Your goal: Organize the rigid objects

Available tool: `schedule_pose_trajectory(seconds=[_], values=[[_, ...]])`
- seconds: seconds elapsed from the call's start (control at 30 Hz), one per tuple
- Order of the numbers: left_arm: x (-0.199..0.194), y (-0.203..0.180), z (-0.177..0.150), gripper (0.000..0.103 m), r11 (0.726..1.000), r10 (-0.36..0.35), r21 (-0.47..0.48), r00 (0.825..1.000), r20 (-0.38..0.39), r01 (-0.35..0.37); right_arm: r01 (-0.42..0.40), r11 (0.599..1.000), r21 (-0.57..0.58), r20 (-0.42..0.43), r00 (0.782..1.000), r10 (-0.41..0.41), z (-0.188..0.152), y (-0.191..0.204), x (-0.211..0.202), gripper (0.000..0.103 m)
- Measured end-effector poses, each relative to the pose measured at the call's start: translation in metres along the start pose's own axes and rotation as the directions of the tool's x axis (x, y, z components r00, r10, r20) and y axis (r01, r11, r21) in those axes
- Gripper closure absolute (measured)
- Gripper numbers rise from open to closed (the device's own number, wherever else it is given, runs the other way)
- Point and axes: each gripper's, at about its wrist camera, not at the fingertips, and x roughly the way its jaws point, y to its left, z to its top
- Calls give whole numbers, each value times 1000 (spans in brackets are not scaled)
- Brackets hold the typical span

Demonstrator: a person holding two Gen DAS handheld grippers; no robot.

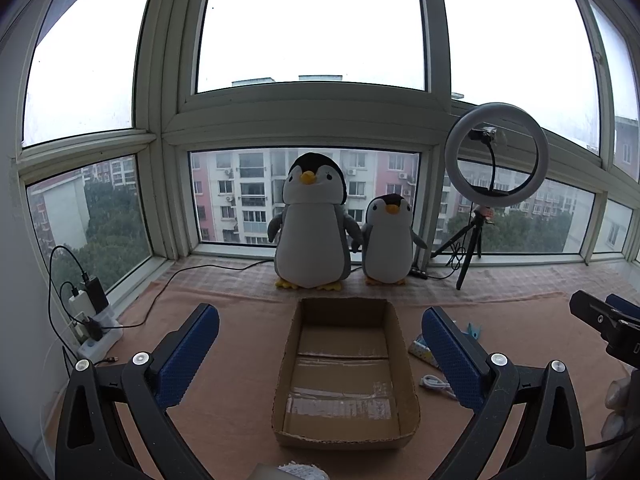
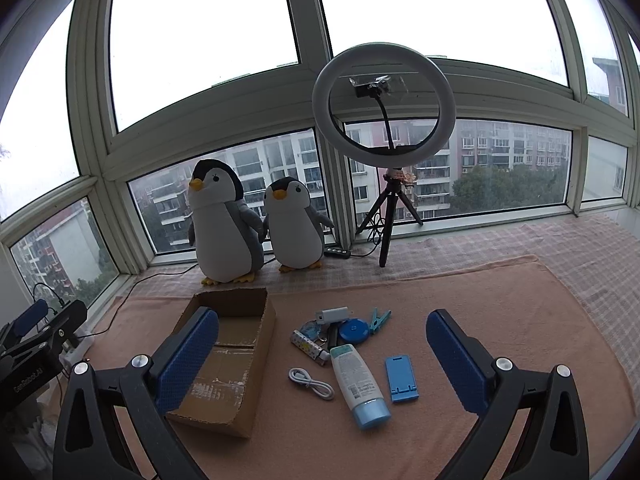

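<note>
Far left, against the window, a white power strip [image 1: 100,334] carries several plugged chargers. The left tool [image 1: 320,354] hovers above the pink cloth-covered surface [image 2: 500,312] with its blue-padded fingers [image 1: 188,356] spread wide apart, gripping nothing. Seen from the left wrist camera, the open cardboard box [image 1: 288,354] lies between the fingers, with only strips of clear tape showing on its floor. Behind the box, at the window, stand a large plush penguin [image 1: 312,224] and, just right of it, a small plush penguin [image 1: 388,240].

Right of the box, the task items lie loose on the surface. A coiled white cable [image 2: 310,383] lies near the box. Farther back is a patterned lighter [image 2: 310,346], with a white charger block [image 2: 332,315] beyond it. A white tube with a blue cap [image 2: 358,384] lies flat, cap toward the near edge. Behind it sits a round blue tape measure [image 2: 354,330], and a blue clothes peg [image 2: 379,318] lies just right of that. A blue phone stand [image 2: 401,378] lies just right of the tube.

The right tool [image 2: 322,360] also hovers with its fingers [image 2: 456,360] wide apart and nothing between them. A ring light on a tripod [image 2: 384,98] stands at the far window, right of the penguins.
</note>
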Motion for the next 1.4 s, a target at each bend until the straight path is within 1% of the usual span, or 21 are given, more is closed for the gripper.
schedule_pose_trajectory(seconds=[1.4], values=[[0, -3, 6, 1, 1000, 3, 1, 1000, 0, -3, -13, 1000, -7, -17, 1000, 13, 0, 6, 2, 0]])
